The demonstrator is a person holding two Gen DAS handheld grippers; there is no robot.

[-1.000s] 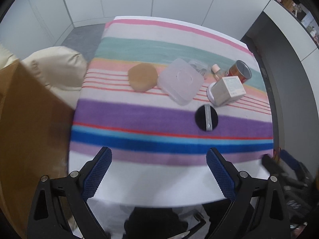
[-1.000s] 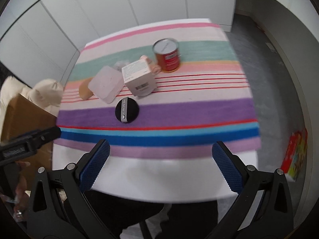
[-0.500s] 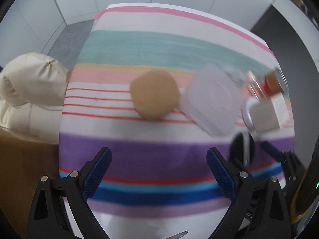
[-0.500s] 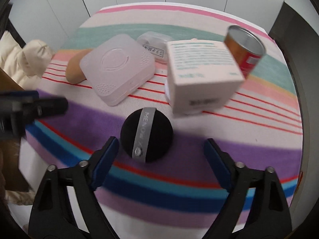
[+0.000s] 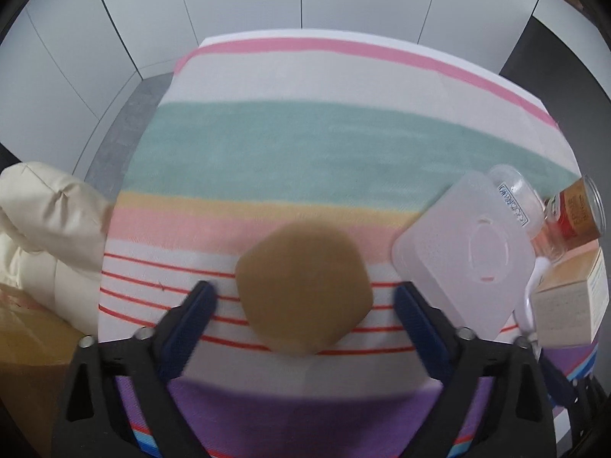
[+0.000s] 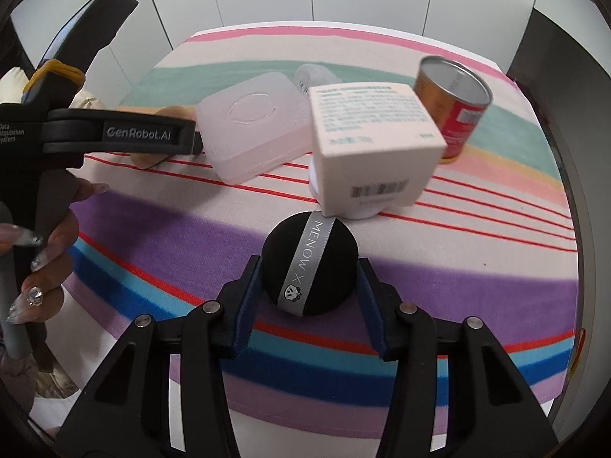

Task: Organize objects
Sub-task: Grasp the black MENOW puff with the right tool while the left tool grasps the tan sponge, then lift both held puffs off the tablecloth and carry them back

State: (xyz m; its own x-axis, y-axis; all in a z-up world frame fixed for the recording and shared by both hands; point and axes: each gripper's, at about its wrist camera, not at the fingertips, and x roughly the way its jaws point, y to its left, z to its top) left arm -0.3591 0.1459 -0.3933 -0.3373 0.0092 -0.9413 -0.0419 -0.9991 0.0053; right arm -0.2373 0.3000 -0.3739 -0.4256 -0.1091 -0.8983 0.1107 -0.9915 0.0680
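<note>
Two grippers work the striped bench [image 5: 267,137]. The left gripper [image 5: 303,301], jaws just narrowing yet clear, straddles one tan sponge [image 5: 303,286]. The right gripper [image 6: 309,278], closing, presses one black puff [image 6: 309,267]. Beyond it: one translucent case [image 6: 254,126], one box [image 6: 374,145], one can [image 6: 454,103].

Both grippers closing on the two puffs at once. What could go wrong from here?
1. The right gripper pads flank the round black powder puff low on its soft edge; it may squash and slip out.
2. The white carton sits right behind it; lifting could knock it.
3. The left gripper, jaws just closing, brackets the tan sponge beside the translucent square case; its right finger could catch it.
</note>
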